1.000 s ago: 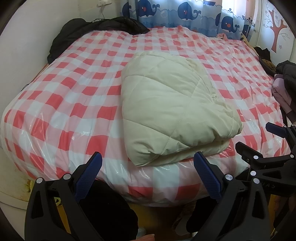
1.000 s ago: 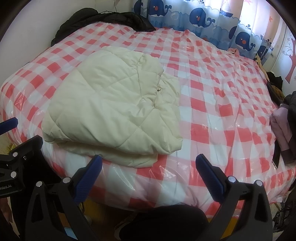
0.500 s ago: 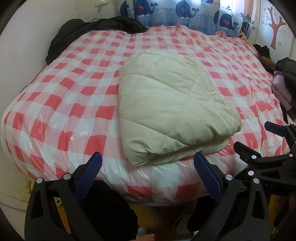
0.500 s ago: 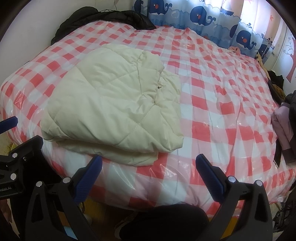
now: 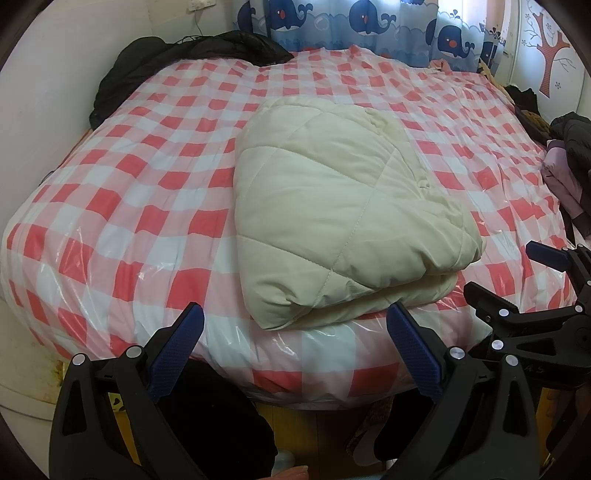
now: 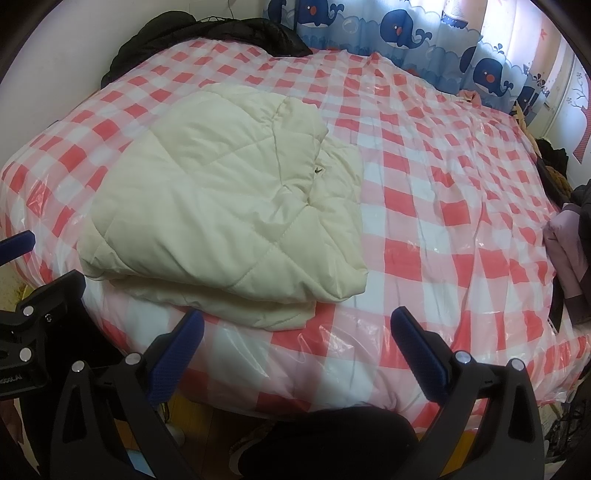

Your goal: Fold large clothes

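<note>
Springback looks the likeliest trouble: with the left gripper point(image 5: 293, 347) and right gripper point(image 6: 295, 345) both spread wide and holding nothing, the puffy cream quilted coat point(image 5: 340, 232), folded at the bed's point(image 5: 122, 206) six-o'clock edge, could loosen or slide off the slick plastic cover.

Checked bed point(image 5: 147, 206), whale curtain point(image 5: 362, 26)

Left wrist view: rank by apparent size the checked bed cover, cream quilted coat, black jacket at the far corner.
1. Checked bed cover, largest.
2. Cream quilted coat.
3. Black jacket, smallest, though it lies farther away and partly hidden.
</note>
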Tool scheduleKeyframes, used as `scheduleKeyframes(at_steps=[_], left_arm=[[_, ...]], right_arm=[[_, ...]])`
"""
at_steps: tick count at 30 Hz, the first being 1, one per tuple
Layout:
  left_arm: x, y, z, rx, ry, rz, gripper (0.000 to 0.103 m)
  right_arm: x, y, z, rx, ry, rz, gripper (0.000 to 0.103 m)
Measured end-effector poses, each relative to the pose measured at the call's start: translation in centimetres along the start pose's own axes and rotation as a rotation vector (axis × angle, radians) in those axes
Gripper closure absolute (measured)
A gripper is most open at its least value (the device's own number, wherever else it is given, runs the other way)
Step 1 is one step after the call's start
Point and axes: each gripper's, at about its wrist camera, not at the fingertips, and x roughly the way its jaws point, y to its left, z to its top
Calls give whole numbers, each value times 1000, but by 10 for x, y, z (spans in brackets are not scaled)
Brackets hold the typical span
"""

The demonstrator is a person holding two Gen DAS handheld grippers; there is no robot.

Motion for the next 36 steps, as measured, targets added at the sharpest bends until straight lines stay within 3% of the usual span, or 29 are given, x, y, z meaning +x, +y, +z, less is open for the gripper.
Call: scheduleKeyframes(at_steps=[36], left_arm=[[1,-5,2,5,3,7,8]], right_arm=[[11,-2,-2,-7,9,8,6]])
